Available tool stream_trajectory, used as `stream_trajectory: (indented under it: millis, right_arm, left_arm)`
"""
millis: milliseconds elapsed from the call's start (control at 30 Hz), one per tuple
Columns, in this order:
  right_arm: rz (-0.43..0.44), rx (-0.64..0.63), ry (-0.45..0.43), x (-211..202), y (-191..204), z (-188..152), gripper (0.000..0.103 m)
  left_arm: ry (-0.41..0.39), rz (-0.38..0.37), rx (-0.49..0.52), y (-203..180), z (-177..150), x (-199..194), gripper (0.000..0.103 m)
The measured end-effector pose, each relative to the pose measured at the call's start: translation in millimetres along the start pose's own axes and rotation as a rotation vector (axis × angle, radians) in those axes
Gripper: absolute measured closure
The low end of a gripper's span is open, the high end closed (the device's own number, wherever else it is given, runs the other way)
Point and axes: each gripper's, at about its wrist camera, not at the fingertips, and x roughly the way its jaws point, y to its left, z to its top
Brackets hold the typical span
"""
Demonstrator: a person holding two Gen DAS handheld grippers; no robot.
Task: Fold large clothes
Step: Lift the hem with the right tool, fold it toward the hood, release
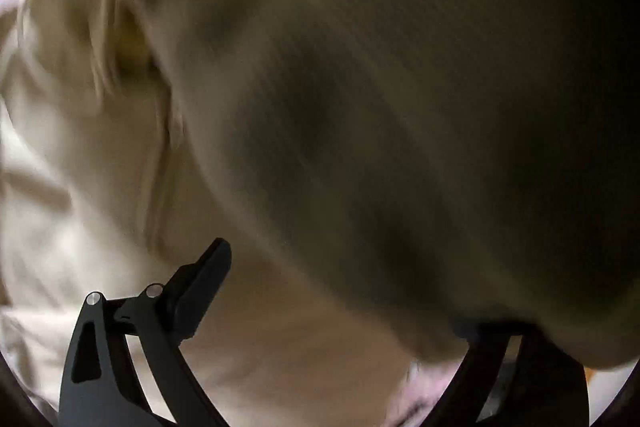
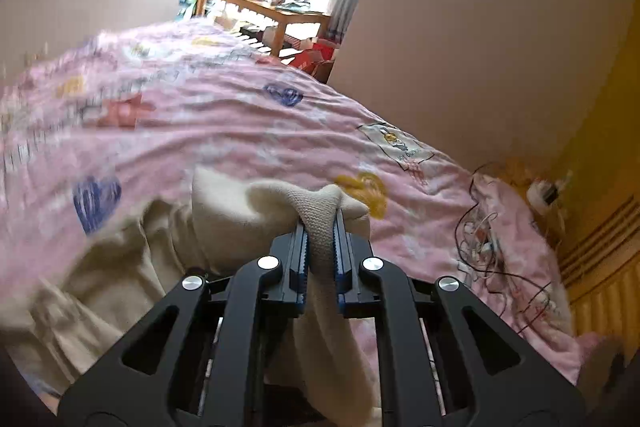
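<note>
A large cream garment (image 2: 120, 267) lies bunched on a pink printed bedspread (image 2: 224, 123). My right gripper (image 2: 320, 227) is shut on a ribbed fold of the garment, which runs between the blue pads and hangs down below them. In the left wrist view the same cream garment (image 1: 360, 107) fills almost the whole frame, blurred and close. One left finger (image 1: 208, 275) stands clear to the left; the other finger is buried under the fabric. My left gripper (image 1: 332, 291) has its jaws wide apart with cloth draped over the right side.
A tangle of thin cables (image 2: 488, 247) lies on the bedspread at the right, next to a yellow headboard (image 2: 600, 267). A wooden table (image 2: 276, 15) with clutter stands beyond the bed by a bright window. A beige wall (image 2: 460, 47) is at the right.
</note>
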Motion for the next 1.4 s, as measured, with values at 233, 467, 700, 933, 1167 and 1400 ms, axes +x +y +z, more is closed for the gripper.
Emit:
stream_trajectory:
  millis: [233,467,700,933,1167,1400]
  right_arm:
    - [0.053,0.095,-0.008,-21,25,-66,0.093]
    - [0.171,0.166,-0.040,-56,81,-116,0.093]
    - [0.197,0.176,-0.013,-68,159,-166,0.093]
    - [0.142,0.159,0.022,-59,204,-190,0.090]
    - [0.170,0.225,0.086,-67,204,-198,0.041]
    - [0.155,0.339,0.096,-121,168,-197,0.034]
  left_arm:
    - [0.059,0.055,0.080,47,-120,-8,0.013]
    - [-0.232,0.257,0.114,96,-184,-91,0.013]
    - [-0.413,0.390,0.089,140,-169,-146,0.013]
    - [-0.543,0.442,0.106,134,-162,-192,0.013]
    - [-0.577,0.518,0.132,114,-115,-192,0.013]
    - [-0.504,0.575,0.052,129,-105,-160,0.013]
